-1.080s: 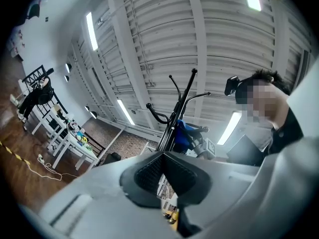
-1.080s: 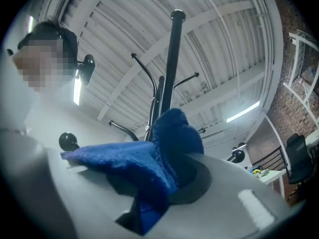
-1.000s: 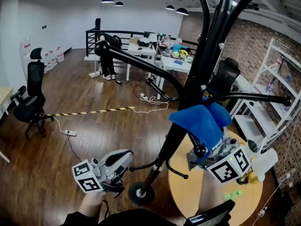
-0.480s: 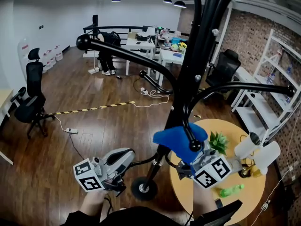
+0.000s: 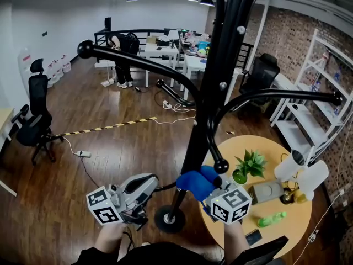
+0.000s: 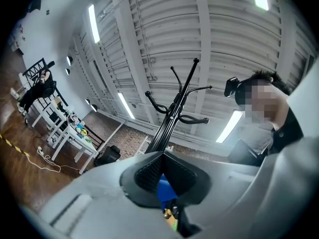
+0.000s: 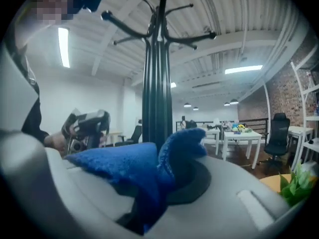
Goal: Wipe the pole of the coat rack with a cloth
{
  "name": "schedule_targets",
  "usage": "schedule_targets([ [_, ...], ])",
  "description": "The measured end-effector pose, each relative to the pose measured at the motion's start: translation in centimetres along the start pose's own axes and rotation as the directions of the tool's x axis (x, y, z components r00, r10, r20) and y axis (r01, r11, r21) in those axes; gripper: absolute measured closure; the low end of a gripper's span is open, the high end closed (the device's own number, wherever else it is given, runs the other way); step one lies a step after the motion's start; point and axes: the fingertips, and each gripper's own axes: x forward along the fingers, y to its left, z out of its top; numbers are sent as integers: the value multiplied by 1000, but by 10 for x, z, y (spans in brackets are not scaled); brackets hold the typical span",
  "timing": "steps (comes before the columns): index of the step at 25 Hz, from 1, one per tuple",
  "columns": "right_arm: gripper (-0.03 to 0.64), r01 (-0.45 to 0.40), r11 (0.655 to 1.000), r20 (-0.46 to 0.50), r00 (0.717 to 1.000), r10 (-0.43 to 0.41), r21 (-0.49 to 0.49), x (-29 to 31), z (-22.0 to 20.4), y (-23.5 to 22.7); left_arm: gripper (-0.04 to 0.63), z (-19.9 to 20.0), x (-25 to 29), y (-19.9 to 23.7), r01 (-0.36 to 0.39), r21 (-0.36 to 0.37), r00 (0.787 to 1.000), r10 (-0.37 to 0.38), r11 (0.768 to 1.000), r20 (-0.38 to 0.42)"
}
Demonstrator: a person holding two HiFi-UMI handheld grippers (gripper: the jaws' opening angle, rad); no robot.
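The cloth (image 5: 194, 183) looks fuzzy, the pole (image 5: 212, 87) glossy metal (floor (image 5: 110, 148): polished wood).

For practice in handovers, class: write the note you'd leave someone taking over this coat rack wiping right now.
Left gripper: jaws shut, empty, held off to the side of the pole.
Right gripper: jaws shut on the blue cloth, which sits against the pole, low down.
Done: the cloth has slid down from branch height.
Left: probably the last stretch to the base.

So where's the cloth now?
Head view, lower centre: the blue cloth is clamped in the right gripper by the coat rack pole, left of the round table.
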Motion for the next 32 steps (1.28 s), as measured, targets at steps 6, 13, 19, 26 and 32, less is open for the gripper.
schedule_targets([
  [6, 531, -14, 991, -307, 951, -27, -130, 6, -47, -1, 594, -7, 10, -3, 37, -25, 999, -38, 999, -16],
  [13, 588, 14, 995, -430, 901, -54, -94, -35, -80, -17, 594, -18, 20, -5, 69, -48, 997, -70, 996, -33],
  [19, 588, -26, 996, -410, 912, -9, -80, -40, -79, -13, 594, -21, 25, -6, 80, -54, 996, -82, 995, -41],
  [26, 588, -88, 992, -295, 954, 57, -93, -12, -64, -4, 594, -16, 17, -4, 54, -42, 998, -55, 998, -30],
  [32, 586, -110, 990, -134, 986, 99, -84, -11, -30, 4, 594, -13, 7, 1, 26, -22, 1000, -26, 999, -12],
])
